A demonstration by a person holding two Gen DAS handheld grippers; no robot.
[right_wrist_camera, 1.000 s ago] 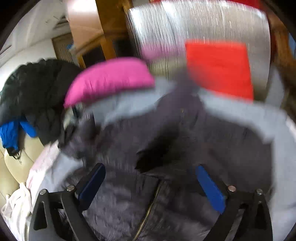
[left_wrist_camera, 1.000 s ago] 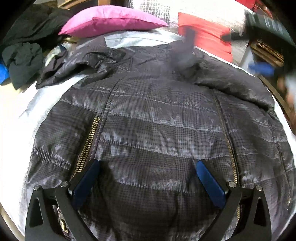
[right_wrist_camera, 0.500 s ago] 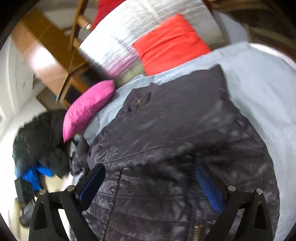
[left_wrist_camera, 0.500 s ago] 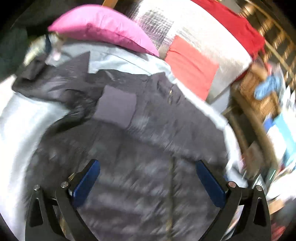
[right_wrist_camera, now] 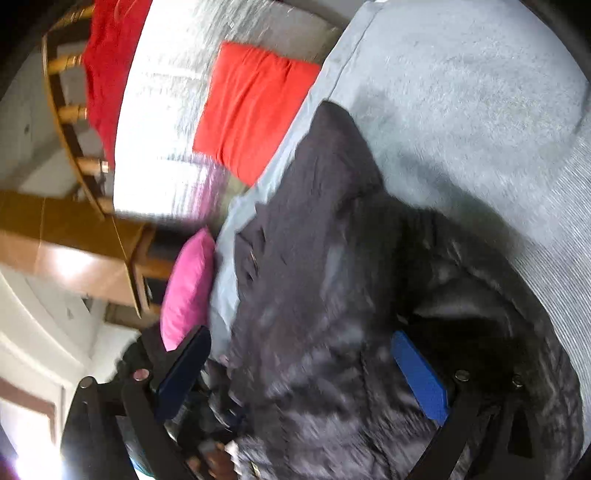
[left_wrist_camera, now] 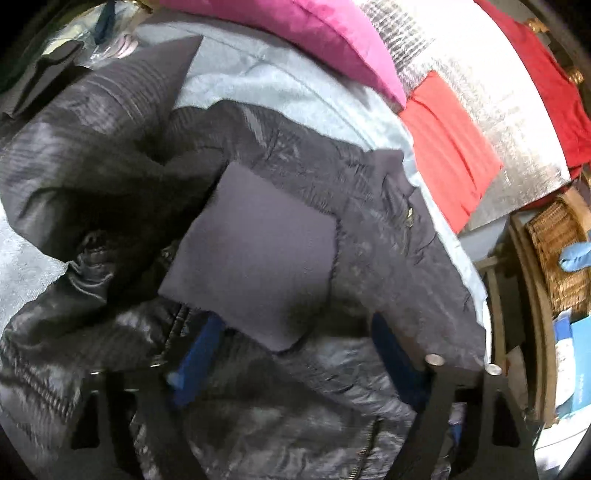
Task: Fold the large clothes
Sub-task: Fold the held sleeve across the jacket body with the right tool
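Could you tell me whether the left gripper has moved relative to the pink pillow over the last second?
Yes. The left gripper has swung rightward and closer to the jacket; the pink pillow has slid up and leftward in its view.

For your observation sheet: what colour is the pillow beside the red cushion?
Magenta pink pillow; clearest in the left wrist view.

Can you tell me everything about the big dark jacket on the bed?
The jacket is a dark grey-black puffy coat with shiny, quilted fabric that looks slippery. It lies rumpled on a light blue blanket, one sleeve stretched toward the upper left. A flat, matte cuff panel rests on top of its middle. A brass-coloured zipper shows near the bottom. The left gripper and right gripper are both open, right over the fabric. Whether they touch it is unclear.
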